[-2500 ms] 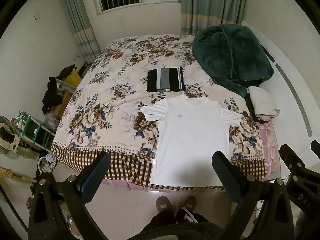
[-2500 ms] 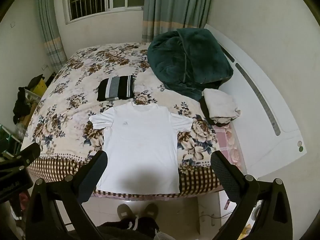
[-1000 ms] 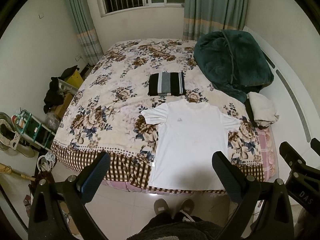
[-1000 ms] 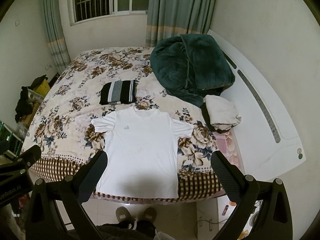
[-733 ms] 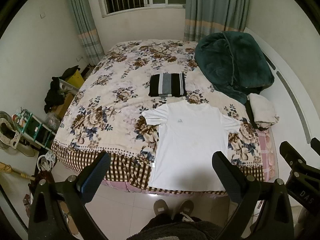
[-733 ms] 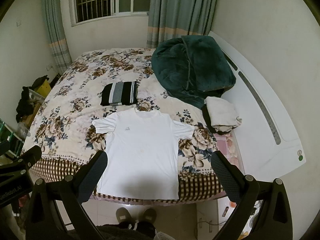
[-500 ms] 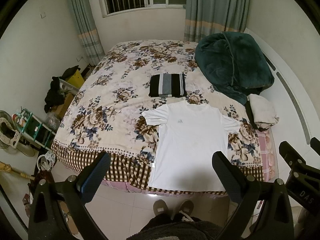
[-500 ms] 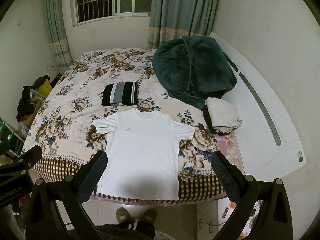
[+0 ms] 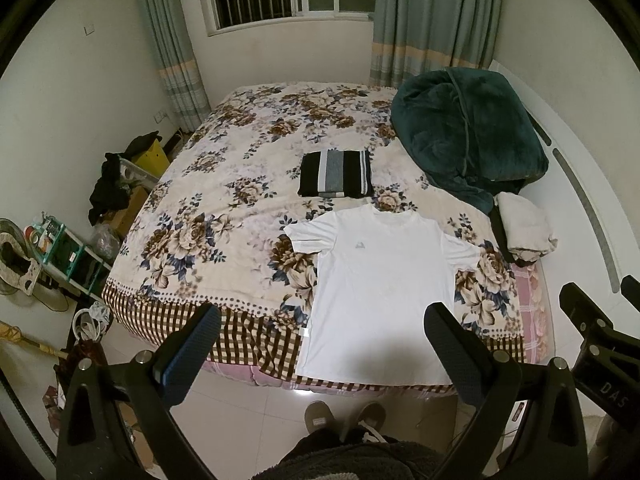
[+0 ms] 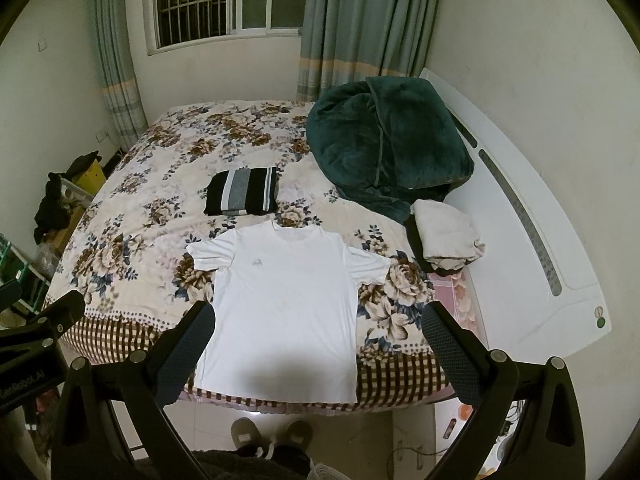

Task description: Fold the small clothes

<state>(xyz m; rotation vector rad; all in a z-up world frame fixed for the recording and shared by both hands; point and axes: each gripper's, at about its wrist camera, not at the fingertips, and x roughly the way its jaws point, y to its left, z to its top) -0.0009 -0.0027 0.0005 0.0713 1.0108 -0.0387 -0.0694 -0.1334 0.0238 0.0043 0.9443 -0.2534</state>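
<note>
A floral-covered bed [image 9: 208, 216] fills the room beneath a barred window, and on its near edge a white T-shirt [image 9: 380, 292] is laid flat, face up, collar toward the far side and hem hanging just over the checked border. Beyond the collar, close to it but seemingly apart, a striped garment [image 9: 335, 179] is seen already folded. At the far right a dark green blanket [image 9: 468, 136] is heaped, and a small pile of cream and dark cloth [image 9: 522, 228] is set just near of it, by the white headboard [image 10: 536, 240].

Both tools are held high above the floor at the near side of the bed, well clear of any fabric. The left tool [image 9: 320, 340] is seen with its jaws spread wide and nothing between them; the right tool [image 10: 318, 332] is likewise held apart and empty. 2 slippered feet [image 9: 344, 416] are visible on the tiles below.

The shirt appears untouched, so the first fold is judged to be pending. It would be done best if the 2 tools were lowered to 1 side of the shirt, a sleeve and the hem corner below it pinched, each through both layers, and that side carried inward in 1 level sweep. Thin knit is likely to slip or bunch, so shallow bites and uneven lifting should be avoided, and the overhanging hem should be drawn up onto the bed.
</note>
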